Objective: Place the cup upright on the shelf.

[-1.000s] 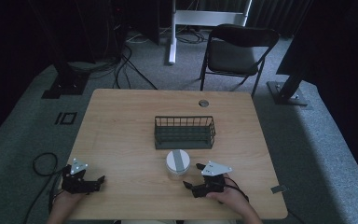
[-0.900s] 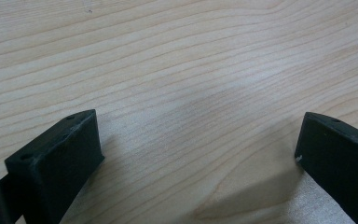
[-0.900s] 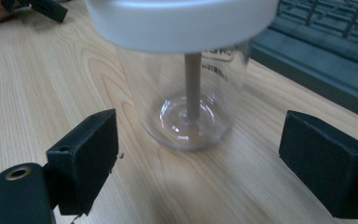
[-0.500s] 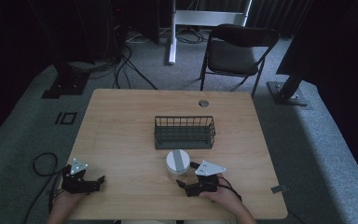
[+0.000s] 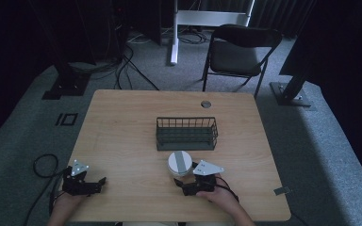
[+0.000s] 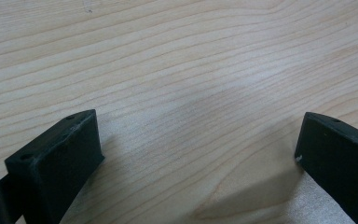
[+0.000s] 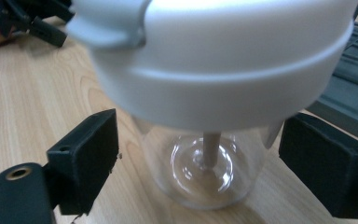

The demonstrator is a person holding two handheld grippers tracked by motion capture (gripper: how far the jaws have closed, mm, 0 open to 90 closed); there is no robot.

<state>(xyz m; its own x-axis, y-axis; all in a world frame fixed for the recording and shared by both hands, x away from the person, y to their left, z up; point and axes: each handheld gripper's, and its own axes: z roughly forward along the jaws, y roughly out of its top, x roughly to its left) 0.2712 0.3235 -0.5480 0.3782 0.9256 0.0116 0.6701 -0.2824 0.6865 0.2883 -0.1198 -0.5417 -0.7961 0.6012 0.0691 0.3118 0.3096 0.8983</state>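
A clear jar with a white lid (image 5: pixel 179 163) stands on the wooden table (image 5: pixel 122 122), just in front of a dark wire basket (image 5: pixel 186 133). My right gripper (image 5: pixel 183 186) lies low at the jar's near side. In the right gripper view the jar (image 7: pixel 205 74) looms close, and my right gripper (image 7: pixel 205 158) is open with one jaw on each side of the glass base, neither touching it. My left gripper (image 5: pixel 96 184) rests at the front left of the table. It is open (image 6: pixel 196 140) over bare wood with nothing between its jaws.
The basket (image 7: pixel 354 84) is just behind the jar on its right. A round cable hole (image 5: pixel 206 104) sits near the table's far edge. A folding chair (image 5: pixel 238 49) stands beyond the table. Cables trail on the floor at the left (image 5: pixel 42 165).
My right gripper has moved left and forward to the jar, so the jar's base now stands between its open jaws. The left gripper has not moved.
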